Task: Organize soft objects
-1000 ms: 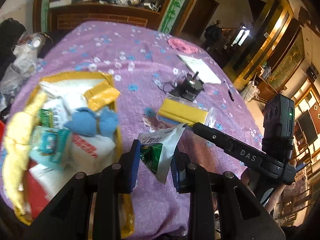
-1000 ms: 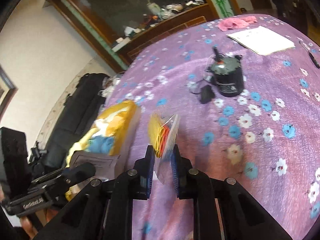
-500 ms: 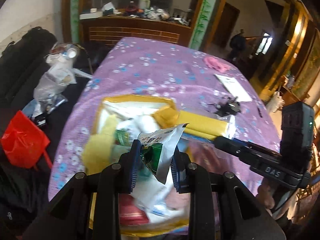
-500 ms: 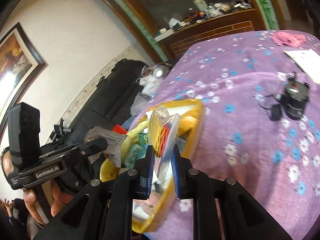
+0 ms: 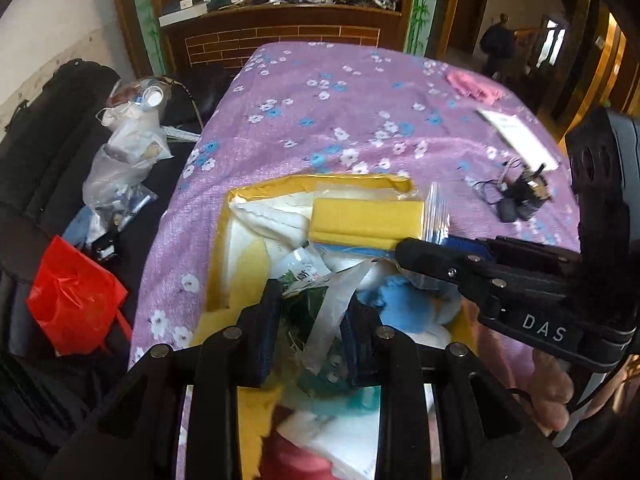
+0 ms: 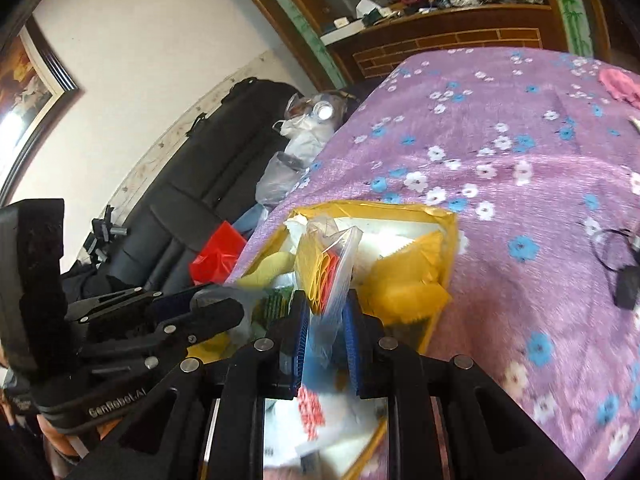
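My left gripper (image 5: 312, 328) is shut on a green-and-white plastic packet (image 5: 320, 300) and holds it over the yellow box (image 5: 218, 264), which is full of soft items. My right gripper (image 6: 324, 320) is shut on a clear zip bag of yellow and red cloths (image 6: 324, 264) and holds it over the same yellow box (image 6: 448, 224). In the left wrist view the right gripper (image 5: 420, 246) comes in from the right with that zip bag (image 5: 368, 220) over the box's far end. In the right wrist view the left gripper (image 6: 224, 304) comes in from the left.
The box sits near the edge of a table with a purple flowered cloth (image 5: 360, 112). A small black device with a cable (image 5: 520, 196), a white paper (image 5: 516, 132) and a pink cloth (image 5: 472, 86) lie farther off. A black sofa (image 5: 36, 152) with bags and a red bag (image 5: 72, 296) is left.
Both grippers have moved left from over the bare cloth to over the yellow box, each still holding its item. The zip bag now hangs over the box's far end.
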A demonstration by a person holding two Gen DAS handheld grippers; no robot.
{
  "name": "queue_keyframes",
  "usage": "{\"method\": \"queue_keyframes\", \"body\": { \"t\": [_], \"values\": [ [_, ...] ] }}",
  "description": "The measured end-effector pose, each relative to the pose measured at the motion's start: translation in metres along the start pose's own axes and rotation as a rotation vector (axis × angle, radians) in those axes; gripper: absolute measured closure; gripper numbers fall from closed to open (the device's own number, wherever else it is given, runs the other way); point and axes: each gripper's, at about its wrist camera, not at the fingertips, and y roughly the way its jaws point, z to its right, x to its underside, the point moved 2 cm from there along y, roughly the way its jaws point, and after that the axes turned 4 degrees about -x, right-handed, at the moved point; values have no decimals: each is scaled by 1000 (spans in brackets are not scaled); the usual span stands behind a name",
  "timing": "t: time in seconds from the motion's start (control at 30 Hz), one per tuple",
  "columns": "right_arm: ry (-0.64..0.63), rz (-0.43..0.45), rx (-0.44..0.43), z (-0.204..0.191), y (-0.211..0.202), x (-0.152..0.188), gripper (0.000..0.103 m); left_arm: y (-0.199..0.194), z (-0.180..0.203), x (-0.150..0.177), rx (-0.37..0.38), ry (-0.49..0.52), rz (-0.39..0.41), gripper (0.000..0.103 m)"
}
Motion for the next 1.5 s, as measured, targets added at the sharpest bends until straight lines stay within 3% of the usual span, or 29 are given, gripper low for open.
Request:
{"method": "queue_keyframes", "body": {
  "t": [0.17,0.3,0.37,0.4,0.43,0.47,0.57,0.63,0.7,0.8,1.0,1.33,1.5],
  "values": [
    [20,10,-19,7,18,-13,78,7,-1,-1,33,-22,5,73],
    [60,44,-55,16,11,-5,64,6,1,5,120,-80,20,49],
    [75,82,-57,20,0,-1,46,1,6,9,134,-85,43,47],
    [93,106,-39,22,-9,3,44,-3,9,14,143,-89,55,45],
    [99,123,-25,23,-16,9,42,-6,13,18,147,-92,66,37],
    [100,134,-11,22,-22,14,40,-9,17,22,134,-93,77,29],
    [114,149,60,17,-42,38,30,-19,28,40,51,-91,117,29],
    [113,158,94,10,-55,54,24,-23,33,48,34,-94,120,29],
    [97,157,116,0,-65,65,23,-24,37,57,35,-129,109,29],
    [79,144,148,-11,-73,76,22,-25,48,65,-18,-81,70,29],
    [47,139,167,-30,-93,84,20,-47,55,76,-119,-36,112,29],
    [16,91,184,-45,-100,85,20,-65,42,91,-103,-85,138,29],
    [-33,75,255,-59,-100,88,20,-64,25,99,-126,-149,132,29]
  ]
}}
